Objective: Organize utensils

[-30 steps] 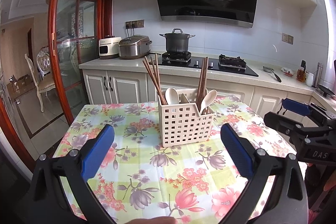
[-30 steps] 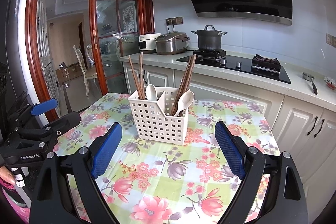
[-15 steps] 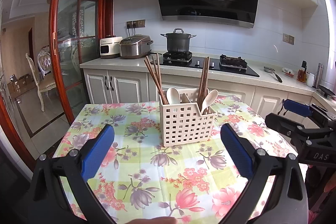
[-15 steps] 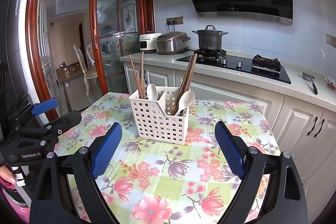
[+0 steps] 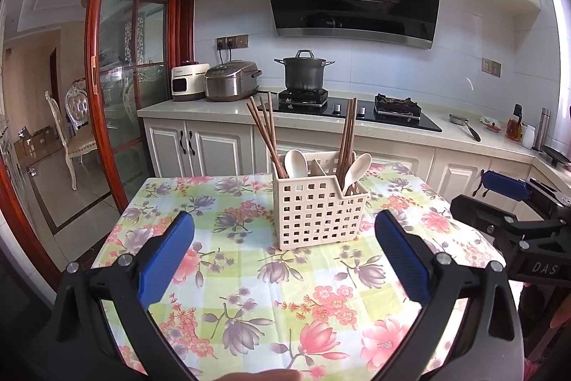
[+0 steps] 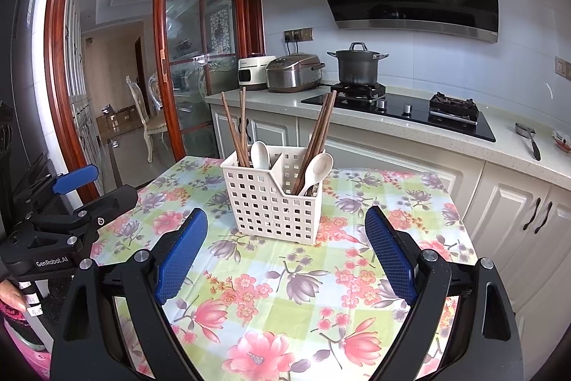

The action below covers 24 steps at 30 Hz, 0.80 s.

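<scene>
1. Left gripper (image 5: 283,250): blue-padded fingers (image 5: 166,259) spread wide, gripping nothing, hovering over the near part of the floral-clothed bench (image 5: 249,274).
2. Right gripper (image 6: 285,252): fingers (image 6: 389,256) equally wide apart, also empty, above the same bench.
3. Straight ahead of both pairs of fingers, centred in the gap between them: cream plastic utensil caddy (image 5: 317,213), standing upright on the bench, walls pierced with square holes, a divider splitting it into a left and a right compartment.
4. In the left compartment: dark brown wooden chopsticks (image 5: 266,138), long axis near vertical, tips fanning up and leaning left, with a white spoon (image 5: 296,163), bowl end up.
5. In the right compartment: a second chopstick bundle (image 5: 348,134), standing almost straight up in the left wrist view, tilted rightward in the right wrist view, plus another white spoon (image 5: 357,168), bowl up and leaning right.
6. Off to the right of the left fingers, the right gripper seen from the side; off to the left of the right fingers, the left one likewise.
7. Beyond the caddy: kitchen counter with a black hob (image 5: 357,111) and a dark pot (image 5: 304,70).
</scene>
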Available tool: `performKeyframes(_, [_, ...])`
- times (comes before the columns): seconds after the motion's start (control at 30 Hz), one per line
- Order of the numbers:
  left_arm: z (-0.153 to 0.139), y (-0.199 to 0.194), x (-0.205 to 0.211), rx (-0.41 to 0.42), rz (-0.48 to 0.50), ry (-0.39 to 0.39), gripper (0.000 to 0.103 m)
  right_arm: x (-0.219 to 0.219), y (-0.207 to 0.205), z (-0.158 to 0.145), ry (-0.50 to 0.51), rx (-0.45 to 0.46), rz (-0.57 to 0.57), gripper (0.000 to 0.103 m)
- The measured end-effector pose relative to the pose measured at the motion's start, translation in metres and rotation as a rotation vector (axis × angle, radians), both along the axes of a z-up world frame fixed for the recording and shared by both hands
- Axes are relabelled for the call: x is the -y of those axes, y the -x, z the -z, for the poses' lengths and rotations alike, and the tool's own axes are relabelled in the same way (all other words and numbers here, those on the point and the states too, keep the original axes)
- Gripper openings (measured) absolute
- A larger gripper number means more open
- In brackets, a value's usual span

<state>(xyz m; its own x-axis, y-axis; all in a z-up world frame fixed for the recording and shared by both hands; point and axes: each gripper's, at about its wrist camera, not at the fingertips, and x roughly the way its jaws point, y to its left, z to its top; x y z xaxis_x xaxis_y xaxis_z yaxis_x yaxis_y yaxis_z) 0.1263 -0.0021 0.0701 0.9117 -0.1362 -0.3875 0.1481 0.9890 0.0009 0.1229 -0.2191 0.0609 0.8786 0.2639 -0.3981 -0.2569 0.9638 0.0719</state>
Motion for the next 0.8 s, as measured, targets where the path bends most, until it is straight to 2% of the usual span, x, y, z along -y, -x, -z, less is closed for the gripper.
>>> performKeyframes(0.8, [-0.0004, 0.001, 0.0037, -0.003, -0.002, -0.007, 0.098, -0.0014, 0.0001, 0.0003, -0.001, -0.002, -0.008, 0.084])
